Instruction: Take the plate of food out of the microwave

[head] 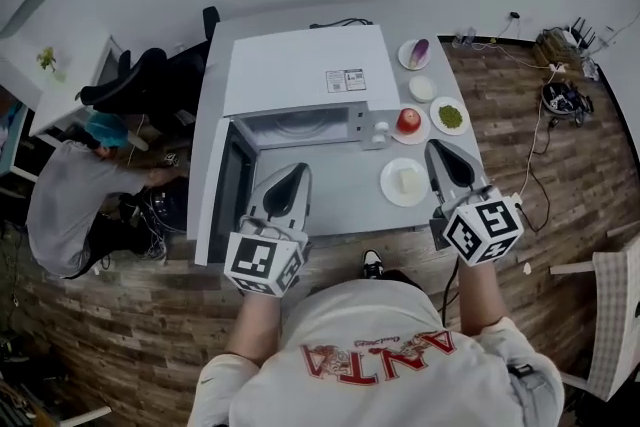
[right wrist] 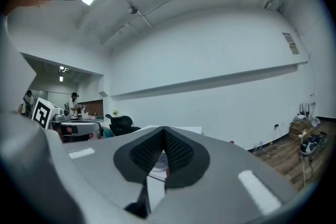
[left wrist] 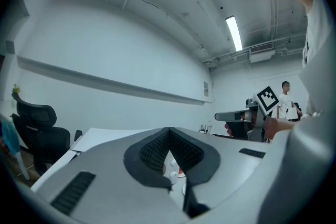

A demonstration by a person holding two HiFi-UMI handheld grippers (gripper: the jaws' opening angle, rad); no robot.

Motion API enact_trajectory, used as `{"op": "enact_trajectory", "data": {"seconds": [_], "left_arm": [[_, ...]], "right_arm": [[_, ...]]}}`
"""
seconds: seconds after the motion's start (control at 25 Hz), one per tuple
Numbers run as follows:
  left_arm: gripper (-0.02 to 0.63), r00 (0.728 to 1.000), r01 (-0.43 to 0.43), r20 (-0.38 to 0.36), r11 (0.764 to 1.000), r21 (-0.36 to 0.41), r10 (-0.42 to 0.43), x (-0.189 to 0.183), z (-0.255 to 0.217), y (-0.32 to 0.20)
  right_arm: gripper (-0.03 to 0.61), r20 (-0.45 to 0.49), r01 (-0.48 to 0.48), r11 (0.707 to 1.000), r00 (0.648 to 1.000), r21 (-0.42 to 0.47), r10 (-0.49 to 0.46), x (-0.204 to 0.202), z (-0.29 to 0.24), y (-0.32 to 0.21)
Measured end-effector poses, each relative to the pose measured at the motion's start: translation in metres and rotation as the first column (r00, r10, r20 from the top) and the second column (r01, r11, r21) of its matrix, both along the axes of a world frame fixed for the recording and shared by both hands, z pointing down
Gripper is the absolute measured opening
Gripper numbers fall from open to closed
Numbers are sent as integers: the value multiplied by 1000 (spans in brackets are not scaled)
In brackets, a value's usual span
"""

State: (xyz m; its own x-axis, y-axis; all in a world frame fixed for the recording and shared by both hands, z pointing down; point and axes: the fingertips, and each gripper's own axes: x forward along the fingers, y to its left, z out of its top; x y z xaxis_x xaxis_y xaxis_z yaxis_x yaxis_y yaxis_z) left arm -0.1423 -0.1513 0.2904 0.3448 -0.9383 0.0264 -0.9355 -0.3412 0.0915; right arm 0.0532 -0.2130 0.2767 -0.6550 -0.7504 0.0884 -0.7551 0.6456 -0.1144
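The white microwave (head: 300, 70) stands on the grey table (head: 330, 215) with its door (head: 232, 195) swung open to the left; its cavity (head: 300, 127) looks empty. A white plate with a pale piece of food (head: 405, 182) rests on the table to the right of the microwave front. My left gripper (head: 298, 171) is shut and empty, held level above the table in front of the cavity; in its own view its jaws (left wrist: 169, 131) meet at the tip. My right gripper (head: 436, 148) is shut and empty just right of that plate, with its pads (right wrist: 164, 130) closed together.
Behind the plate sit a plate with a red apple (head: 408, 122), one with green food (head: 450, 116), a small white dish (head: 422, 88) and one with a purple vegetable (head: 415, 53). A seated person (head: 70, 205) and a black chair (head: 140, 80) are at the left. Cables (head: 560, 95) lie on the floor at the right.
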Motion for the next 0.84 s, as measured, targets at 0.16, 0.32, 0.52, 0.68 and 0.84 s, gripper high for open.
{"op": "enact_trajectory", "data": {"seconds": [0.16,0.32,0.52,0.68,0.84], "left_arm": [[8,1000,-1,-6,1000,5,1,1,0,2],[8,1000,-8,-10,1000,0,8,5,2,1],[8,1000,-17,-14,1000,-3,17,8,2,2],[8,1000,-20,-17,1000,-3,20,8,2,1],[8,999,-24,-22,1000,-2,24,7,2,-1]], "right_arm": [[2,-6,8,1000,1000,-12,-8,-1,5,0],[2,-4,4,1000,1000,-30,-4,2,12,-2],[2,-18,-2,999,1000,-39,1,5,18,-1],[2,-25,6,999,1000,-43,-7,3,19,-1],[2,-29,9,999,1000,-49,-11,0,21,-2]]}}
